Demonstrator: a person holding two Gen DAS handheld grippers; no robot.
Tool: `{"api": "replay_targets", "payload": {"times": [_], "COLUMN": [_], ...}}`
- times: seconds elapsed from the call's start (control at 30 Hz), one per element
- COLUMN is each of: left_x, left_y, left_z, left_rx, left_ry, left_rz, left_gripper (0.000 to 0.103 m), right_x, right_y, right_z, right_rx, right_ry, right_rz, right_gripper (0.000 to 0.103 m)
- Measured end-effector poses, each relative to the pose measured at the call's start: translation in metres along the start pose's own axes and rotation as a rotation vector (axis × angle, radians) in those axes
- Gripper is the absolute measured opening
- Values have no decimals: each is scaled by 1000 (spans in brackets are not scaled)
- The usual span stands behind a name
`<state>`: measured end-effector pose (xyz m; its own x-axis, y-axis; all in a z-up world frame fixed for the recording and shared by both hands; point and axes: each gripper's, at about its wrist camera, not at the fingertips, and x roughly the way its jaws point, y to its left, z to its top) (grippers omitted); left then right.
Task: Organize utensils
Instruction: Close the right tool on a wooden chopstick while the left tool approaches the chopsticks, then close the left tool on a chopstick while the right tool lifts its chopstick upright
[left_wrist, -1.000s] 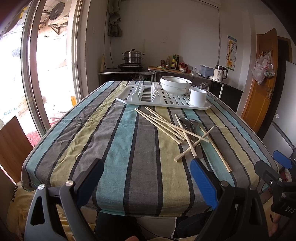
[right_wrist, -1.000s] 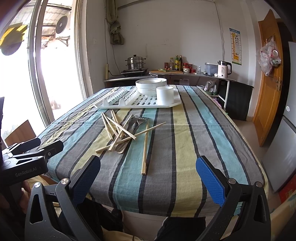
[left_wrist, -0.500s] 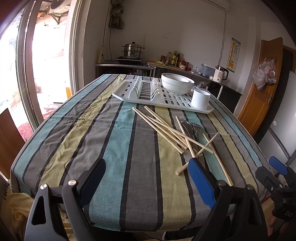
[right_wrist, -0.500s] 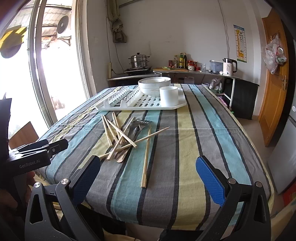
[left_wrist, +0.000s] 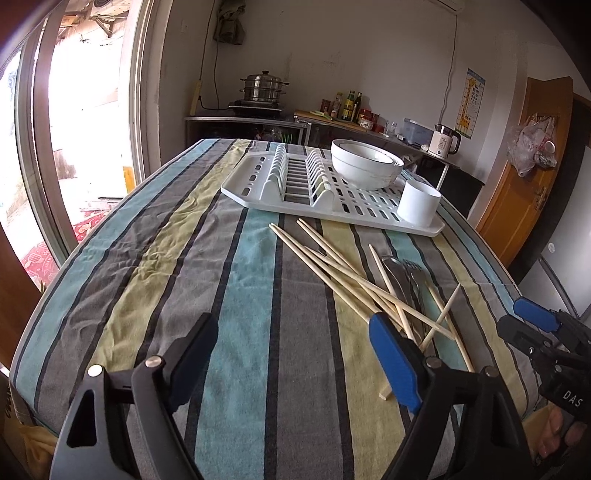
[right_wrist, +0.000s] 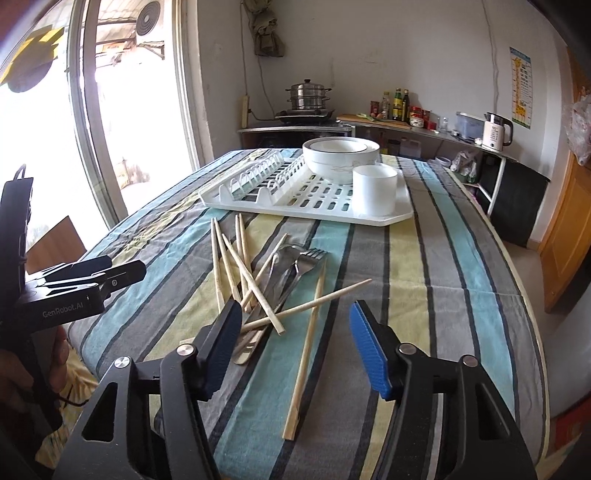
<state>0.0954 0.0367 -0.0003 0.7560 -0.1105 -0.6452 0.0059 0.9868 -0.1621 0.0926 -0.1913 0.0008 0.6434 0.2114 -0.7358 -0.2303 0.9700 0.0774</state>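
Both wide open and empty, right gripper (right_wrist: 295, 347) poised low over loose pale wooden chopsticks (right_wrist: 236, 258) crossed on steel forks (right_wrist: 295, 266) near white slotted plastic drying rack (right_wrist: 317, 192), left gripper (left_wrist: 291, 354) alongside, seemingly readying a first pick.

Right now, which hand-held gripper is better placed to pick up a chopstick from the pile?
Right hand-held gripper: open, with the chopsticks just ahead of it. The left faces bare tablecloth.

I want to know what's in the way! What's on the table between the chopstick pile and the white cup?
Only bare striped tablecloth separates the chopsticks from the rack holding the white cup, in both views.
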Motion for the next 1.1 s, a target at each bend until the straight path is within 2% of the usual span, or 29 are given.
{"api": "replay_targets", "payload": {"times": [0.2, 0.57, 0.7, 0.9, 1.1], "left_x": [12, 16, 17, 22, 28], "left_y": [11, 37, 46, 54, 59], "left_z": [7, 10, 9, 7, 4], "left_rx": [-6, -56, -80, -97, -111], "left_ry": [19, 23, 23, 35, 50], "left_rz": [6, 18, 20, 19, 11], "left_gripper": [85, 85, 85, 85, 85], "right_x": [32, 98, 117, 138, 149], "right_y": [15, 46, 56, 62, 64], "right_z": [24, 44, 49, 55, 60], "right_rx": [-113, -311, -351, -369, -394], "right_ry": [66, 244, 294, 345, 378], "right_rz": [66, 178, 204, 205, 174], "right_gripper": [41, 25, 23, 17, 17]}}
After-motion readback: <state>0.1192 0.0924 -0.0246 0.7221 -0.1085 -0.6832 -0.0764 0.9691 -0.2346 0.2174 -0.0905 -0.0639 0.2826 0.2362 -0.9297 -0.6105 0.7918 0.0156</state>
